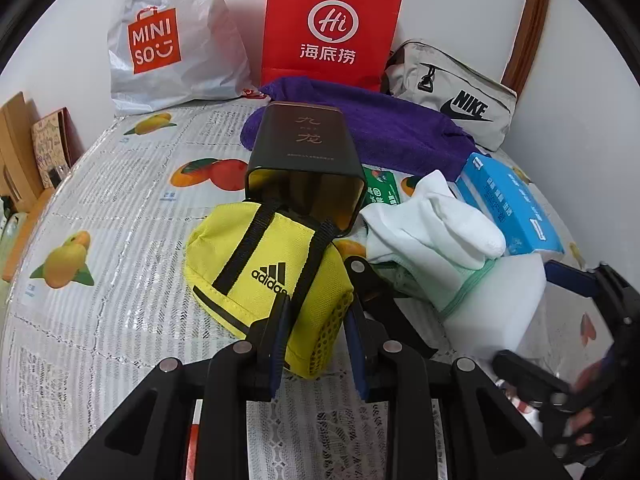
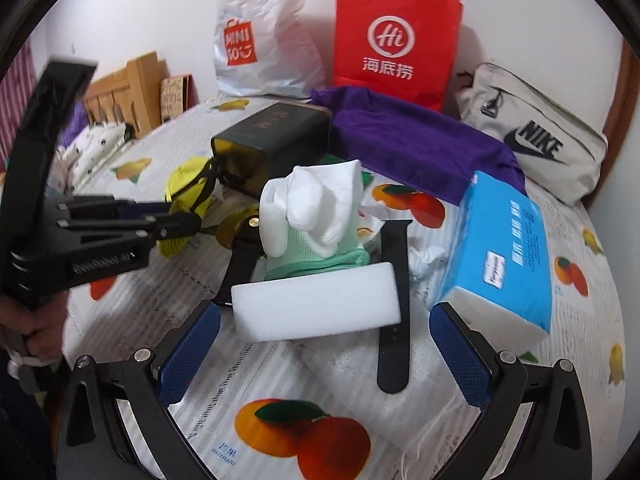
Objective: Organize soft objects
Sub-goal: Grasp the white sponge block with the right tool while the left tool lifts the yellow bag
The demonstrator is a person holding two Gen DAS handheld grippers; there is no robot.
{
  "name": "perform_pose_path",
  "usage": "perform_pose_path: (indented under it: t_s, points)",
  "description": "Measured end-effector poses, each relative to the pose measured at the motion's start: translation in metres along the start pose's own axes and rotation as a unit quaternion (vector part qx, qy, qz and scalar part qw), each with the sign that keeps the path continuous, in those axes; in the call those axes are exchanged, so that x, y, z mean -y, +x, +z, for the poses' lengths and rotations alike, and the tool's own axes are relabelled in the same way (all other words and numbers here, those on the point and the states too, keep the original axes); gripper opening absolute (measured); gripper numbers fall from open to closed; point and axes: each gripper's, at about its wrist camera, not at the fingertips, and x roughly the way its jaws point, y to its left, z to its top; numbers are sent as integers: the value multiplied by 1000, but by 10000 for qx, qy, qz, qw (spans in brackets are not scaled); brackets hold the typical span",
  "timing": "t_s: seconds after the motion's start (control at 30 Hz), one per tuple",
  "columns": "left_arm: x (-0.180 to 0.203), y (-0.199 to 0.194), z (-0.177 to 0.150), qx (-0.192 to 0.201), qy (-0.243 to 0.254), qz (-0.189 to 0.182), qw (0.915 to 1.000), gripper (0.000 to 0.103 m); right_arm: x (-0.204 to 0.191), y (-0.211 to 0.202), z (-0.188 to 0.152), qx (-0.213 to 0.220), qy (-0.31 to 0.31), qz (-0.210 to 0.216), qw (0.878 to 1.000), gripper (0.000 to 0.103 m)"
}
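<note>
Fabric this limp will sag, so keep your left gripper [image 1: 318, 320] jaws clenched on the yellow cloth pouch's [image 1: 256, 272] near corner, while your right gripper [image 2: 324, 354] jaws gape before the white foam block [image 2: 316, 300].

Yellow-black pouch [image 1: 256, 276], white socks [image 1: 436, 220], purple towel [image 1: 380, 128], fruit-print cloth [image 1: 120, 208], red bag [image 1: 332, 24]

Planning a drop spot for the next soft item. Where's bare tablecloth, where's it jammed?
Free: the wide stretch left of the yellow pouch, running back to the white shopping bag. Also the near strip in front of the white foam block, between the right gripper fingers. Crowded: tin, socks, tissue pack and purple towel are packed tight.
</note>
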Motion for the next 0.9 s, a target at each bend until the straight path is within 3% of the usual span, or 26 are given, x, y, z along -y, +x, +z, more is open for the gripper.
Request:
perform_pose_path:
  t_s: [0.13, 0.17, 0.2, 0.3, 0.5, 0.9]
  points:
    - [2, 0, 1, -33, 50, 22, 10000, 26, -1, 17, 2, -88, -60, -177, 9998, 100]
    - [2, -1, 2, -37, 51, 23, 10000, 26, 1, 20, 3, -77, -67, -153, 9998, 94]
    - [1, -3, 3, -35, 36, 19, 10000, 26, 3, 19, 3, -18, -46, -38, 10000, 80]
    - [-1, -11, 6, -24, 15, 3, 10000, 25, 11, 13, 6, 32, 185, 338, 9993, 81]
    - [-2, -30, 16, 64, -24, 7, 10000, 23, 19, -6, 12, 90, 314, 466, 9984, 81]
    - [5, -55, 41, 222, 37, -32, 9997, 16, 43, -45, 28, 320, 446, 311, 9980, 81]
